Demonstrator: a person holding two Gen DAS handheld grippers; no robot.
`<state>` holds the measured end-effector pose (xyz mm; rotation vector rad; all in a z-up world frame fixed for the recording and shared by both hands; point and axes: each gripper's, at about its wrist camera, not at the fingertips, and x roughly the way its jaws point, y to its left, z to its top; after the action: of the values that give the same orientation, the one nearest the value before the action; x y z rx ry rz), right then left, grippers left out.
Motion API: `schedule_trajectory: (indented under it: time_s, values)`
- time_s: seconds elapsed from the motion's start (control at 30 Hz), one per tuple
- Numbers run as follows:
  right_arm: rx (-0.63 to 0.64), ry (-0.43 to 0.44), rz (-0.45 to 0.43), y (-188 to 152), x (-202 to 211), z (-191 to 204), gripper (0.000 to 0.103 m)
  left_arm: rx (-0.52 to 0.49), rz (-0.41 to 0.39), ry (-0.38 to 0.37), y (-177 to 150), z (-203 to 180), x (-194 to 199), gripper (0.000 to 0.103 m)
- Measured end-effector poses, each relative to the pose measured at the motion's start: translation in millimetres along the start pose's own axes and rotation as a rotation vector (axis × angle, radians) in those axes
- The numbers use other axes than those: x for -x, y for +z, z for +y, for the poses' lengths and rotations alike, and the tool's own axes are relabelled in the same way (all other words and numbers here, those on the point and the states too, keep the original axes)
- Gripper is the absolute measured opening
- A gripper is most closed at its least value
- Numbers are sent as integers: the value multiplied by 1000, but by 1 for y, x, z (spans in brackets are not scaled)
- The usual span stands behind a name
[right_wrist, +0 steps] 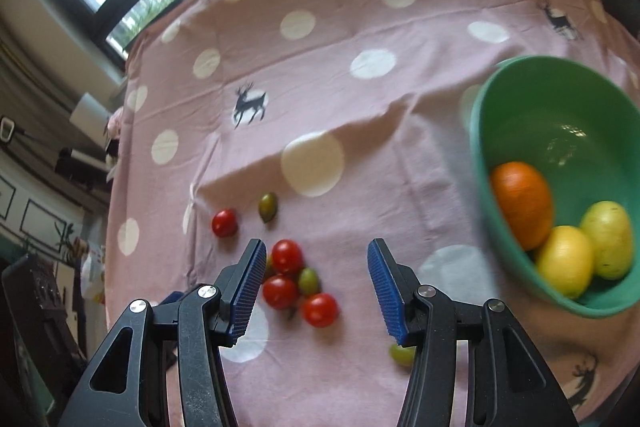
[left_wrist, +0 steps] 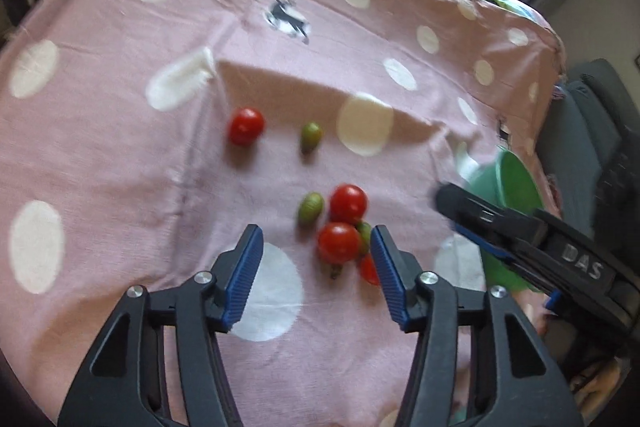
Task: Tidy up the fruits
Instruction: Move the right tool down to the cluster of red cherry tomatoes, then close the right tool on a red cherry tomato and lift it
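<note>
Blue ribbed pads of the left tool [left_wrist: 317, 259] stand wide apart with nothing between them, just above the pink dotted cloth [left_wrist: 120, 155] that covers the counter. Close ahead of its right pad sits a tight cluster of cherry tomatoes [left_wrist: 346, 227]: two red ones touching, a green one [left_wrist: 310, 208] just to their left, and more partly hidden behind the pad. Farther off lie a single red tomato [left_wrist: 245, 126] and, to its right and apart from it, a small green tomato [left_wrist: 311, 136].

The right tool [right_wrist: 317, 267] is likewise spread open and holds nothing. From its view the same cluster [right_wrist: 294, 281] lies nearer its left pad, and another green fruit [right_wrist: 401, 354] peeks out under its right finger. A green bowl [right_wrist: 486, 115] sits to the right on the cloth, holding an orange [right_wrist: 520, 205] and two yellow lemons [right_wrist: 564, 261] that touch one another. In the left view the right tool [left_wrist: 520, 239] reaches in from the right, in front of the bowl [left_wrist: 516, 183].
</note>
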<state>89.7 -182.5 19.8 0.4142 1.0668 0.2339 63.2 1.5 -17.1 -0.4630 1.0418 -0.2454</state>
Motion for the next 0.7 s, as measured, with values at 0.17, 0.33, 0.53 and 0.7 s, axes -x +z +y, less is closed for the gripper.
schedule_trajectory:
  time_s: [0.17, 0.33, 0.53, 0.7]
  values:
    - [-11, 20, 86, 1, -35, 6, 54, 28, 60, -62, -3, 5, -14, 46]
    - [-14, 46, 118, 5, -53, 11, 54, 23, 83, -104, -5, 1, -23, 44]
    - [-15, 46, 162, 6, -73, 10, 48, 34, 116, -114, -4, 3, -38, 41]
    - [-14, 59, 182, 7, -81, 10, 42, 40, 133, -108, -3, 2, -45, 36]
